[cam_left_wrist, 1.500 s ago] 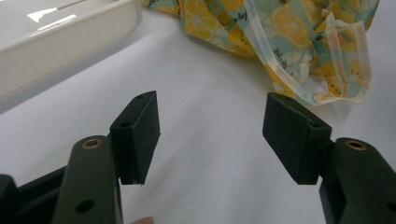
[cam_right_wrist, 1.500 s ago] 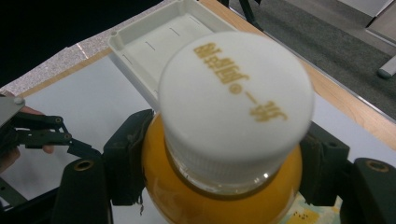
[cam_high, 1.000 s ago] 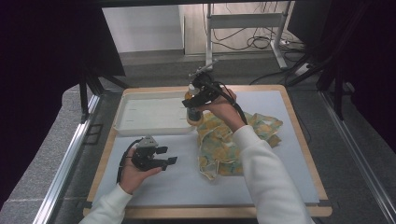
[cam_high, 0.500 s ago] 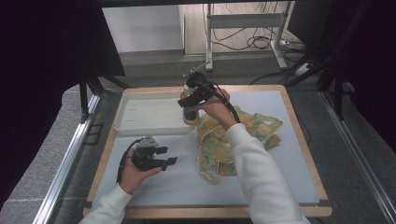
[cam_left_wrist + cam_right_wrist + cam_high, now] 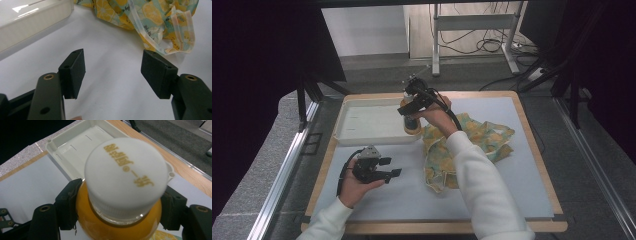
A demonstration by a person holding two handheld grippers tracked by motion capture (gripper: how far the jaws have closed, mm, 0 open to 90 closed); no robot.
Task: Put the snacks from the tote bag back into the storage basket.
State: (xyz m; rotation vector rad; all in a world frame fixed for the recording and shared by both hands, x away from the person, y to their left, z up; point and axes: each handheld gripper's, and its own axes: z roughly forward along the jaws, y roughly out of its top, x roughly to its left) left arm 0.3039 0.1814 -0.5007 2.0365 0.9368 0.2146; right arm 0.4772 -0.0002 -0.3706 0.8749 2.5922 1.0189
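While gripped, bottle [image 5: 412, 123] neared tray [image 5: 362, 131].

Gold print seen upside down on white cap [image 5: 126, 173] of orange bottle [image 5: 117, 225]; characters too blurred for reading.

My table [image 5: 537, 150] has a pale wooden rim around a white work surface; I take it as the landmark. Beyond its far edge lies grey carpeted floor [image 5: 377, 67]. Past that, a white wall panel [image 5: 362, 30] to the far left, and a metal stand [image 5: 472, 22] with loose dark cables [image 5: 492, 45] pooled at its foot. Black curtains [image 5: 257, 75] close off both sides of the table. A silver rail [image 5: 282, 180] runs along its left side, over speckled grey flooring. Light is even, from above.
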